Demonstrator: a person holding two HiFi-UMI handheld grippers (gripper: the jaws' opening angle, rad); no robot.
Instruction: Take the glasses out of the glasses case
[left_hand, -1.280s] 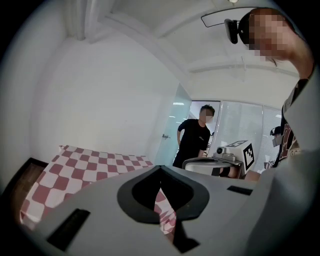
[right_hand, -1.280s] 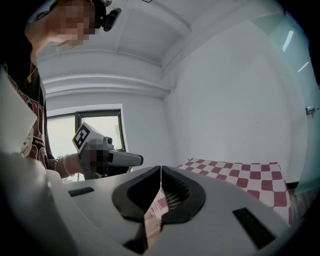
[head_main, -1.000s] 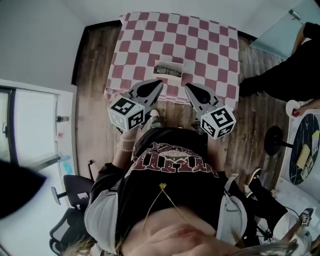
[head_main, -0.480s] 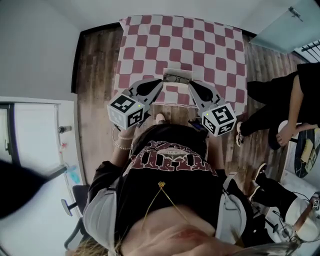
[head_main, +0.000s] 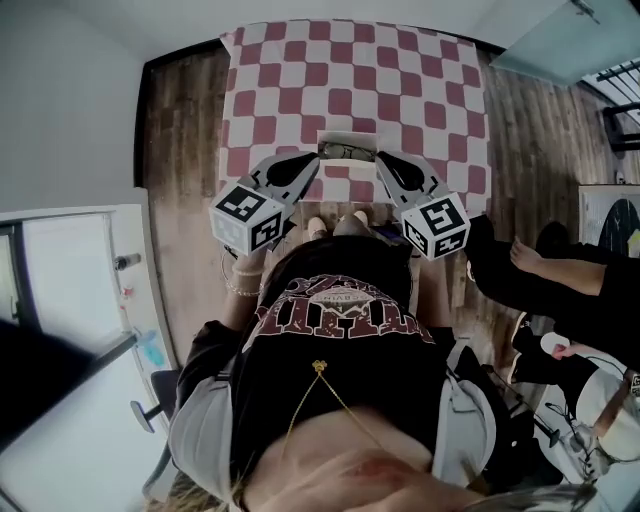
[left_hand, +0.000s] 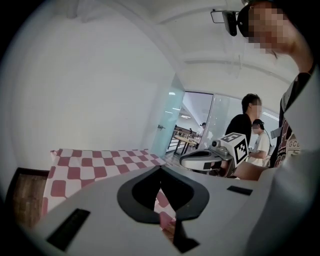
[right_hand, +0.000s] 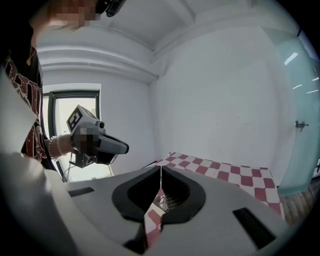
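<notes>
Glasses case (head_main: 348, 148), plainest in head view

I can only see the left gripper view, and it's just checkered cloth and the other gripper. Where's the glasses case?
Observer: In the head view the glasses case sits at the table's near edge, just ahead of the tips of the left gripper and the right gripper, between them.
Child: Is it open?
Observer: It looks open, with dark glasses lying inside, though they're small there.
Child: Is the right gripper grabbing anything?
Observer: No. The right gripper view shows its jaws together with nothing between them.
</notes>
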